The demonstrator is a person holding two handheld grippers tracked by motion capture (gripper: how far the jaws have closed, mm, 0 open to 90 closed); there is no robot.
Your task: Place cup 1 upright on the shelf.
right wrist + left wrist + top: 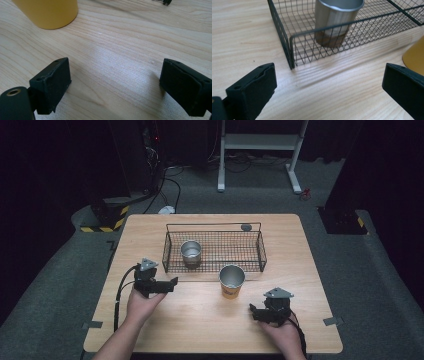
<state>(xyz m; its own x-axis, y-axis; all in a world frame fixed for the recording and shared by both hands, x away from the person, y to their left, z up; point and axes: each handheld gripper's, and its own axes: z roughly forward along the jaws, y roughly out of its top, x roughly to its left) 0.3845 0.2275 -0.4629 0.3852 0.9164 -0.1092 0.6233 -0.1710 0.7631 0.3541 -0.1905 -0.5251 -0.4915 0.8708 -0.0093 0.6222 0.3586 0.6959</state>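
Because the yellow cup stands upright on the tabletop just in front of the wire basket, between the two hands, the next move hangs on which tool is closer to it. The right tool sits near the front edge, and the cup is ahead of it and a bit to its left; in the right gripper view the cup's yellow side rises at the top left, ahead of the wide-apart jaws. The left tool is about as near, with the cup off to its right; it points toward the basket corner, and a bit of yellow shows at the right edge. Both tools are spread open and hold nothing. A second cup, a silver one, already stands upright inside the basket at its left end. Both hands rest low on the tabletop, level and calm. I think the right hand has the straighter path to the yellow cup.
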